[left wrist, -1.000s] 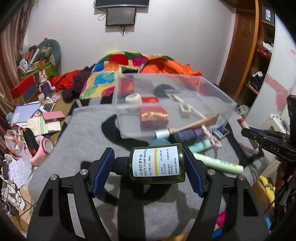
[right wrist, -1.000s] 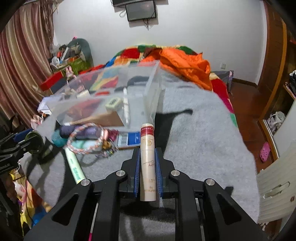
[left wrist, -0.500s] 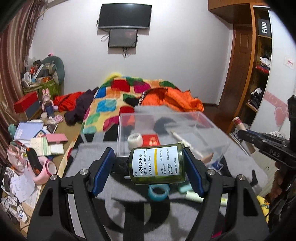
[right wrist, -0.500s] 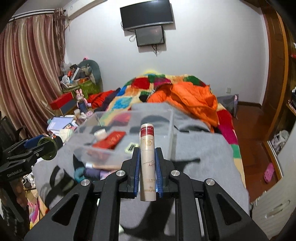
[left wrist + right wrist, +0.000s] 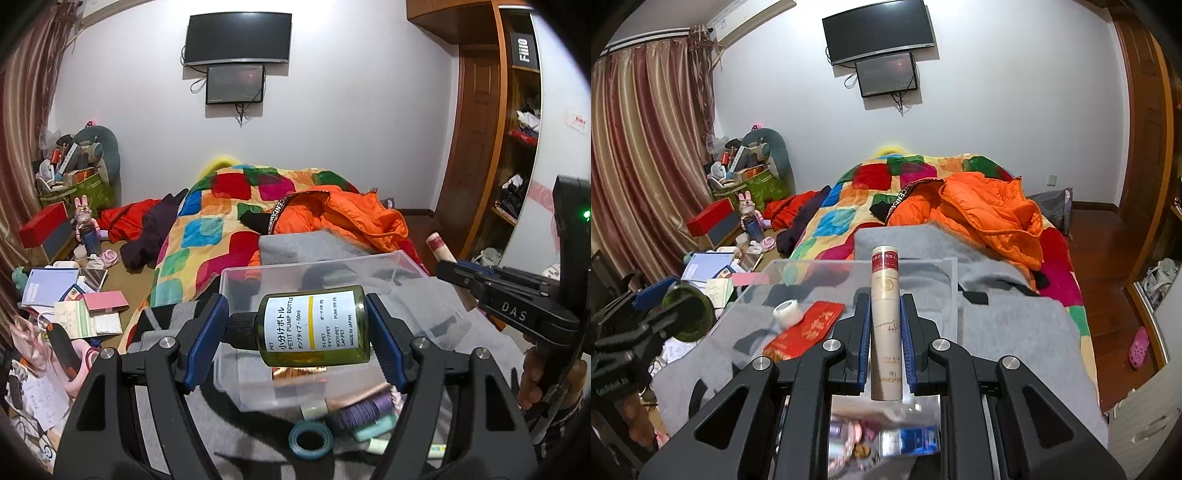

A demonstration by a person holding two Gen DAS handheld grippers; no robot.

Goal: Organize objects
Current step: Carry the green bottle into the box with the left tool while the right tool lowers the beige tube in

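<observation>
While clamped crosswise, bottle (image 5: 314, 326), left gripper (image 5: 297, 330)

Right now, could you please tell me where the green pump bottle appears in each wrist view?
Left wrist view: the green pump bottle lies sideways at centre, clamped in the left gripper.
Right wrist view: its round base shows at the left edge.
Shared landmark: the clear plastic box on the grey blanket.

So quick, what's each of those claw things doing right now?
Left gripper: closed on a small green pump bottle, held sideways.
Right gripper: closed on a slim beige tube, held upright.
</observation>
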